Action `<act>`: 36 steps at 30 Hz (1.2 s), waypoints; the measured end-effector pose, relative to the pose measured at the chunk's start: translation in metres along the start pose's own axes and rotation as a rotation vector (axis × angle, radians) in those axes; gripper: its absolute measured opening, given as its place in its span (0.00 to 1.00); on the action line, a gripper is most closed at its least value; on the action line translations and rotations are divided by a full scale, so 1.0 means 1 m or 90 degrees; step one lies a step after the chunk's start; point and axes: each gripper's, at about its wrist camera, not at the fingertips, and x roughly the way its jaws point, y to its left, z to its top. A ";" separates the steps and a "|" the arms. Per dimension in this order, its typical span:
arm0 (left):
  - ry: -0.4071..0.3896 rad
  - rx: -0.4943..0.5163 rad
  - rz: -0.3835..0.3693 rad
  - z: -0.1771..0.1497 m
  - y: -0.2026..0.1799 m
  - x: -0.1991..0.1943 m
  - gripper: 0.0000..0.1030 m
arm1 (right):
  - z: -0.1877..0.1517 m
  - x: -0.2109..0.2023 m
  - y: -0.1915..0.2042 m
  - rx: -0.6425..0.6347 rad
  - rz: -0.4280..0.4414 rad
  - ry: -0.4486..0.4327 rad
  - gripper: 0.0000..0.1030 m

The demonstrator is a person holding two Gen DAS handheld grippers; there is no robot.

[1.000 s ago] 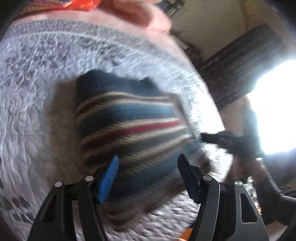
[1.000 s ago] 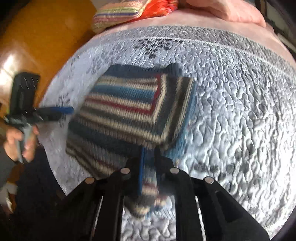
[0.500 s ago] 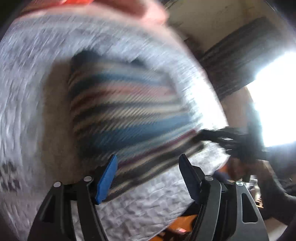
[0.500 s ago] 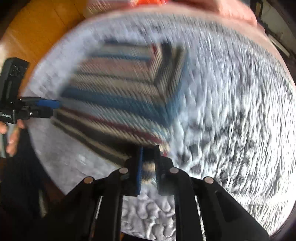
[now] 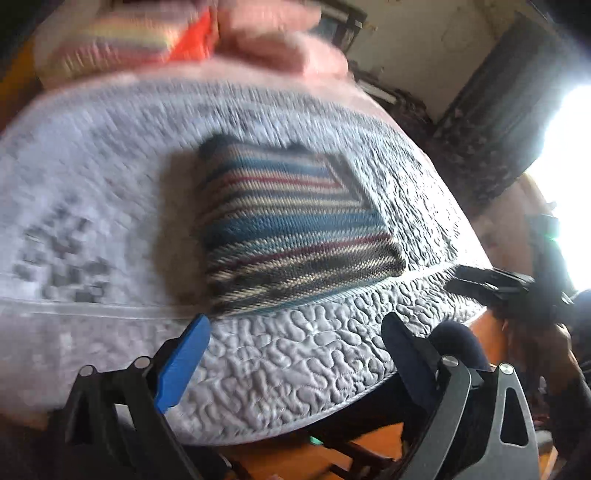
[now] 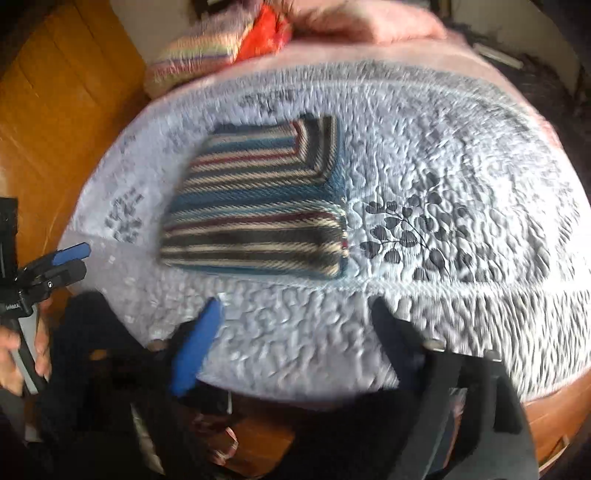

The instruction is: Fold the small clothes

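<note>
The striped sweater lies folded on the gray quilt. Your left gripper and right gripper are both wide open, holding nothing.

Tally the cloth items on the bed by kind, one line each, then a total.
Striped sweater, folded: 1
Quilted grey cover: 1
Pink blanket: 1
Pastel striped bundle: 1
Orange-red cloth: 1
Total: 5
</note>
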 end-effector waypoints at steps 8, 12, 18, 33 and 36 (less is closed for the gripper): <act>-0.029 0.032 0.172 -0.007 -0.042 -0.097 0.92 | -0.019 -0.083 0.072 -0.041 -0.193 -0.085 0.97; -0.048 0.033 0.177 -0.014 -0.057 -0.134 0.92 | -0.017 -0.128 0.092 -0.026 -0.168 -0.097 0.97; -0.060 0.031 0.176 -0.024 -0.074 -0.169 0.92 | -0.026 -0.180 0.119 -0.035 -0.184 -0.134 0.97; -0.059 0.029 0.155 -0.032 -0.084 -0.169 0.92 | -0.040 -0.192 0.133 -0.031 -0.200 -0.154 0.97; -0.060 0.024 0.151 -0.032 -0.082 -0.171 0.92 | -0.040 -0.191 0.135 -0.038 -0.202 -0.157 0.97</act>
